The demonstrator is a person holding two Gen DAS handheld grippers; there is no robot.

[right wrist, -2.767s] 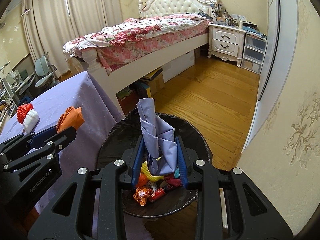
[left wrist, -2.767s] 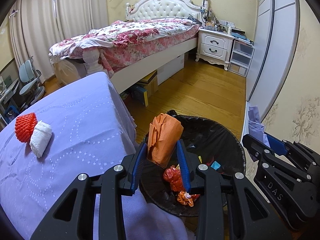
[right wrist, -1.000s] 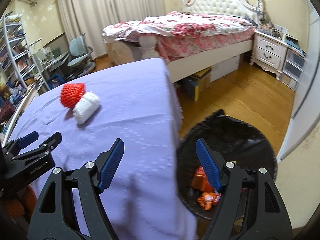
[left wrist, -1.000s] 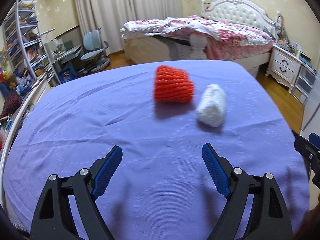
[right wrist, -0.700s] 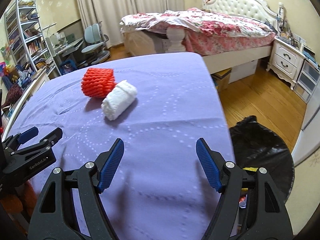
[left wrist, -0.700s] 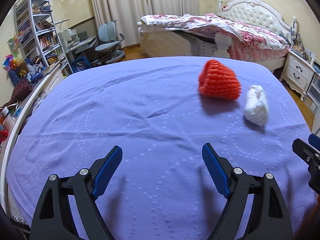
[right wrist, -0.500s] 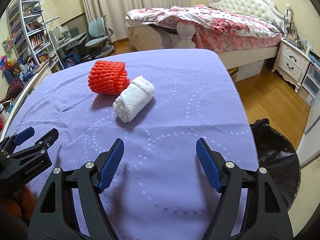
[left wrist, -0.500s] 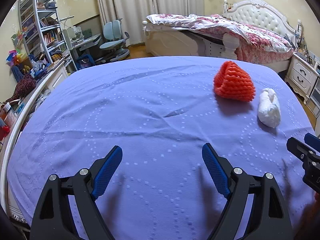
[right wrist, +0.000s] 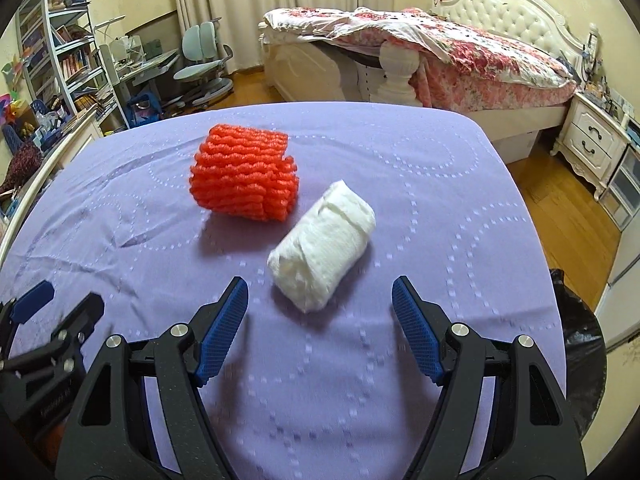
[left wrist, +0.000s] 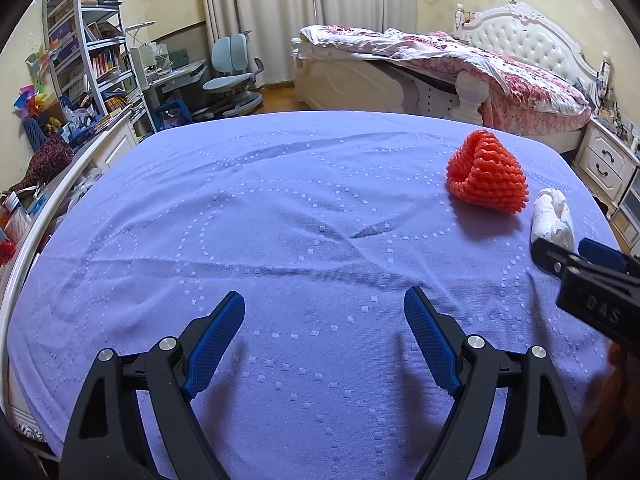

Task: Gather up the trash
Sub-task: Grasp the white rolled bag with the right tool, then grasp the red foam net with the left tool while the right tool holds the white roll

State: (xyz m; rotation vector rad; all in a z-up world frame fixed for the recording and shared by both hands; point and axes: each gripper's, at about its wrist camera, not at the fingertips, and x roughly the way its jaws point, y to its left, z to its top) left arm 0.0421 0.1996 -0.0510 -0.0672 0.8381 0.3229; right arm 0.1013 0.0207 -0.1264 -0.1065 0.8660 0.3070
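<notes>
A red foam net sleeve (right wrist: 245, 174) and a white rolled paper wad (right wrist: 322, 245) lie side by side on the purple tablecloth (right wrist: 420, 200). My right gripper (right wrist: 320, 304) is open and empty, its blue pads just short of the white wad. In the left wrist view the red sleeve (left wrist: 486, 172) and the white wad (left wrist: 552, 220) sit at the far right. My left gripper (left wrist: 324, 320) is open and empty over bare cloth, well left of both. The right gripper's tip (left wrist: 588, 276) shows at that view's right edge.
A black-lined trash bin (right wrist: 580, 344) stands on the floor past the table's right edge. A bed (right wrist: 440, 48) lies beyond the table, a nightstand (right wrist: 596, 140) to its right. Shelves (left wrist: 80, 60) and a desk chair (left wrist: 232, 76) stand at the left.
Both grippers dropped their held trash into the bin, opened, and swung left from the bin to the table. The right gripper has closed in on the white wad.
</notes>
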